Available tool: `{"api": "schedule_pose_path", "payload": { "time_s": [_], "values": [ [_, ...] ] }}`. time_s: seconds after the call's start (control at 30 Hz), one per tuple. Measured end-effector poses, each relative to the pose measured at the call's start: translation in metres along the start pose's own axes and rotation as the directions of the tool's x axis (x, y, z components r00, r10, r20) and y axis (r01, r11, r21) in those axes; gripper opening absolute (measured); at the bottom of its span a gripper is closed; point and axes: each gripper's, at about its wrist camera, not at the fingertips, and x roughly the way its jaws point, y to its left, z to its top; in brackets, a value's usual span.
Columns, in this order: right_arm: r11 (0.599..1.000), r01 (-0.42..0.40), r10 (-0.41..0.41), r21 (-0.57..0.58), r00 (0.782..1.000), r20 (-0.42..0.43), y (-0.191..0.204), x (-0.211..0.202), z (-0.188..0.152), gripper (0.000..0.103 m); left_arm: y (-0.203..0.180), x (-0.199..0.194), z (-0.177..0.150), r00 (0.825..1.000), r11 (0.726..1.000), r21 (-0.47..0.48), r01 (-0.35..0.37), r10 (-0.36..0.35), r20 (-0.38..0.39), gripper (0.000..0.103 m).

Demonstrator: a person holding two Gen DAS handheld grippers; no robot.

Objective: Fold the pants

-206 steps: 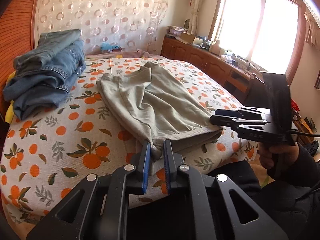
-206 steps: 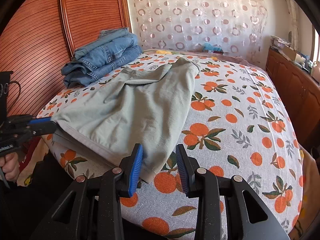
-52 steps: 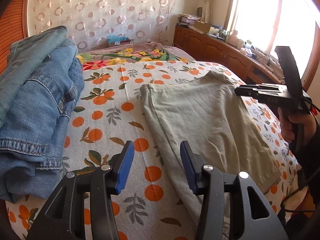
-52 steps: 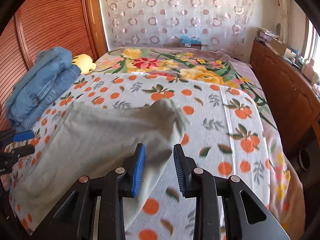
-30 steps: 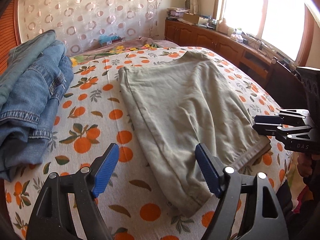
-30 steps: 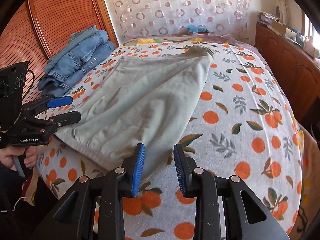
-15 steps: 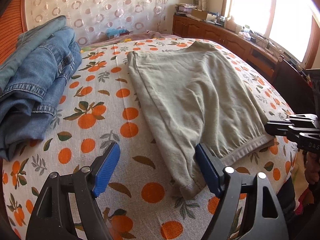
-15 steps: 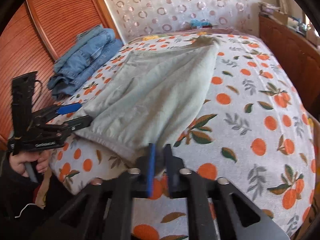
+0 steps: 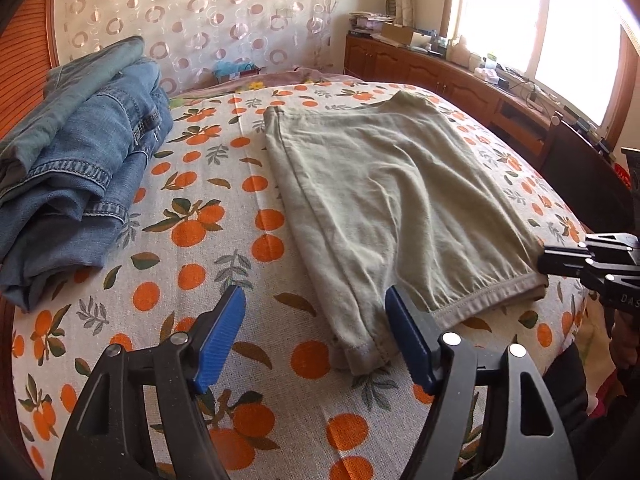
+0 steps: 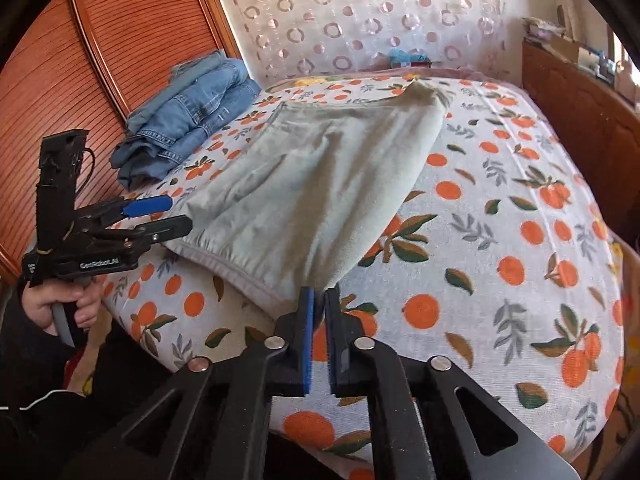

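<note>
Grey-green pants [image 9: 392,200] lie folded lengthwise on the orange-print bedspread [image 9: 200,240], waistband toward me. My left gripper [image 9: 314,292] hovers over the near hem corner, with the cloth edge just inside its right finger. Its jaws are wide and closing, and the pads are not pressing. In the right wrist view the pants [image 10: 320,184] run away from my right gripper [image 10: 319,292], which pinches the near waistband corner and lifts it slightly. Its jaws are starting to open. The left gripper [image 10: 180,212] shows at the pants' other corner, and the right gripper [image 9: 540,264] shows at the right edge.
Folded blue jeans [image 9: 80,160] are stacked at the bed's left, also visible as jeans [image 10: 192,120]. A wooden cabinet [image 9: 440,76] with clutter runs under the window on the right. Ribbed wooden panels [image 10: 80,80] stand at the left. A hand [image 10: 60,304] grips the left tool.
My right gripper closed from open onto the pants' near corner and raised it a little. My left gripper's jaws narrowed slightly over the other corner.
</note>
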Motion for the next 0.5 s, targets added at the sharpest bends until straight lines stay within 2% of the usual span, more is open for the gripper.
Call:
{"api": "schedule_pose_path", "payload": {
  "time_s": [0.17,0.37,0.43,0.5],
  "values": [
    [0.997,0.005,-0.002,-0.074,0.999,0.045,0.013,-0.008,0.002,0.026,0.001,0.003,-0.005,1.000,1.000,-0.011,0.007,-0.007,-0.010,0.070],
    [0.989,-0.014,0.026,-0.148,0.997,0.079,0.029,-0.010,0.000,0.031,-0.001,0.003,-0.005,1.000,1.000,-0.012,-0.001,0.001,-0.009,0.069],
    [0.985,-0.014,0.026,-0.174,0.998,0.063,0.032,-0.006,-0.002,0.031,-0.003,0.000,-0.007,1.000,1.000,-0.006,0.024,-0.024,-0.002,0.057],
    [0.981,-0.004,0.013,-0.193,0.999,0.043,0.034,0.001,-0.004,0.031,-0.005,-0.001,-0.008,0.999,0.999,0.001,0.046,-0.046,0.002,0.049]
  ]
}}
